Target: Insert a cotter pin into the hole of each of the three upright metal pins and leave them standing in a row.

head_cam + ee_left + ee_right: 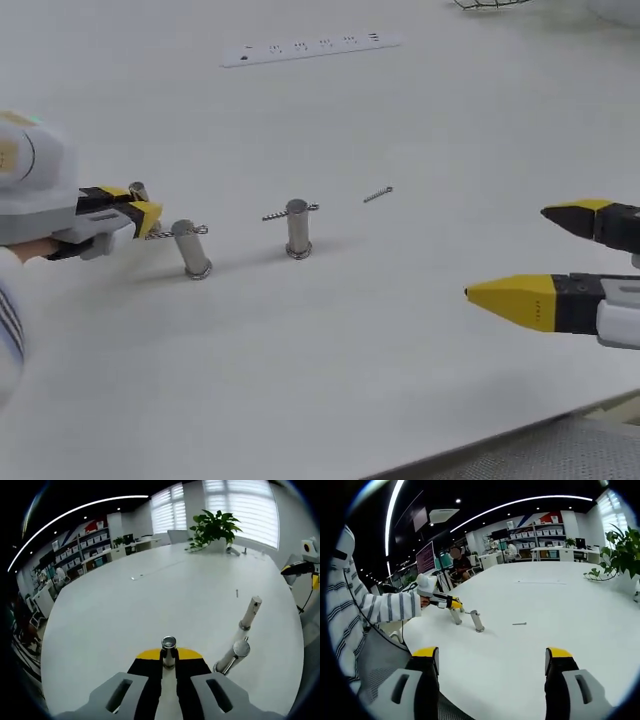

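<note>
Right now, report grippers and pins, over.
Left gripper shut on one metal pin. Right gripper open, holding nothing. Middle pin and end pin upright, cottered. Loose cotter pin on table, unobstructed.

Glossy metal upright pin (297, 230), metal cotter pin (377, 194), matt white tabletop (400, 340).

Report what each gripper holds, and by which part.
Left gripper clamps a pin by its shaft, below the head. Right gripper is open and holds nothing.
</note>
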{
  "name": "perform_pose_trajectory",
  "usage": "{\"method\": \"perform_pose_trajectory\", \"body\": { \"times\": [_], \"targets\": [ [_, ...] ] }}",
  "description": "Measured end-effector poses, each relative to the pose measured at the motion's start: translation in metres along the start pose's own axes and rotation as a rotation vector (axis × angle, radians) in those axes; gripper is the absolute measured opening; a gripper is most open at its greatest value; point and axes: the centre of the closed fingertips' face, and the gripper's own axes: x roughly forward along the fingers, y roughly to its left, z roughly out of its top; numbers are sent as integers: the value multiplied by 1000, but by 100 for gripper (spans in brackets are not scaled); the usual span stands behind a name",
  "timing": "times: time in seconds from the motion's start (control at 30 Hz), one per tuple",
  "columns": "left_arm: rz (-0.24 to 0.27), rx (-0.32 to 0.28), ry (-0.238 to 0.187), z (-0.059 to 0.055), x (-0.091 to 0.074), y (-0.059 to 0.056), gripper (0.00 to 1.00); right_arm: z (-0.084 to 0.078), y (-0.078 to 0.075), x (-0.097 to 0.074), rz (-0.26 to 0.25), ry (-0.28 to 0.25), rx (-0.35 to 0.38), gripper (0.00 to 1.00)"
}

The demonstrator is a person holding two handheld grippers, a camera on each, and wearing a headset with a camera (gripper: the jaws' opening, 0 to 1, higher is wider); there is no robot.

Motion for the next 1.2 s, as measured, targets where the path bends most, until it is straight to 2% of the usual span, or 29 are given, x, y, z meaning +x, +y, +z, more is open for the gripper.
{"method": "perform_pose_trajectory", "body": {
  "times": [0.07,0.2,0.33,0.43,0.63,0.77,0.87,0.93,1.07,1.2],
  "targets": [
    [0,-44,-23,5,-3,2,5,0,-1,0,4,-6,1,86],
    [16,-56,-40,11,-15,6,5,1,2,2,11,-15,2,86],
    [13,-105,-68,18,-29,7,5,2,5,3,23,-23,-5,86],
    [20,-93,-94,27,-44,6,5,4,7,4,31,-34,-10,86],
    [23,-118,-137,42,-67,0,5,10,11,3,41,-50,-16,86],
    [23,-107,-163,51,-81,-9,5,18,14,1,62,-91,14,85],
    [13,-103,-171,55,-89,-19,5,19,14,1,61,-94,7,85],
    [-6,-117,-190,59,-95,-28,5,20,14,0,61,-92,3,85],
    [-28,-105,-212,65,-94,-35,5,22,15,0,65,-104,5,85],
    [-47,-100,-212,64,-98,-52,5,22,16,1,66,-105,-3,85]
  ]
}}
